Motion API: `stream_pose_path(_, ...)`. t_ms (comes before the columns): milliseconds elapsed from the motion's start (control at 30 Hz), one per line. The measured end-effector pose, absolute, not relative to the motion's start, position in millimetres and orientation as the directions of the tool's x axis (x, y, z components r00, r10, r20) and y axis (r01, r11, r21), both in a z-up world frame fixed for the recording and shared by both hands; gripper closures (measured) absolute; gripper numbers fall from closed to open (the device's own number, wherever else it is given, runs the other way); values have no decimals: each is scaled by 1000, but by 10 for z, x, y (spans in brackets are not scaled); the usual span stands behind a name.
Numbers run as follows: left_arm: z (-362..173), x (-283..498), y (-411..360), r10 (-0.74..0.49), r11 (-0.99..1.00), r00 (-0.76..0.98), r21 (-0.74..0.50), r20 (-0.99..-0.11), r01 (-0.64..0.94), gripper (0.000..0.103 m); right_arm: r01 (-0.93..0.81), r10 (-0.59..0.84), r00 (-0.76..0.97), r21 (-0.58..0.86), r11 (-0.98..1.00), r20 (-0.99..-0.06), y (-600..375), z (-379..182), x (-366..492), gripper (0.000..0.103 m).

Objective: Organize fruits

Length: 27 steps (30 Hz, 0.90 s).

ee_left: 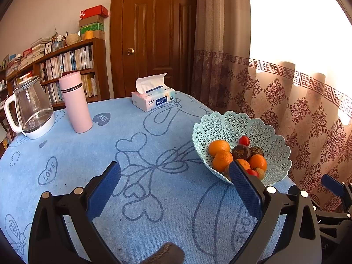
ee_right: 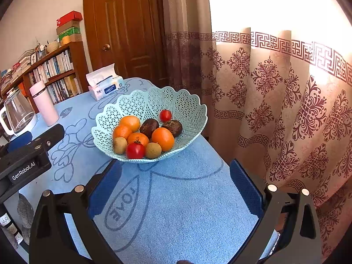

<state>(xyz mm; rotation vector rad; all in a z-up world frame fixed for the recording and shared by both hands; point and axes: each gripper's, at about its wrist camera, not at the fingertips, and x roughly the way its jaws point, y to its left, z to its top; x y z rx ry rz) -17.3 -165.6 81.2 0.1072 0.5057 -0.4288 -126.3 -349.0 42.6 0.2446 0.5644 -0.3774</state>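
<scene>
Fruits (ee_right: pixel 145 134) lie in the basket (ee_right: pixel 187 101) just beyond the right hand-held gripper (ee_right: pixel 176 184), jaws wide, empty.

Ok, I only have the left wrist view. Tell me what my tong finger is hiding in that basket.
Observer: A tan round fruit lies at the front of the basket, touching a red tomato.
Operator: Now report the right tongs.
Observer: The right tongs stand wide open just short of the basket, with only the blue tablecloth between the fingers.
</scene>
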Motion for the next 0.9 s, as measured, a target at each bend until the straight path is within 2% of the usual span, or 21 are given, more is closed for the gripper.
stream_pose_path(900,784,-178,-1665,-370,902,786,12,-496,432,5,413,-291,771,96,906,-567,-3458,417,-1211,3)
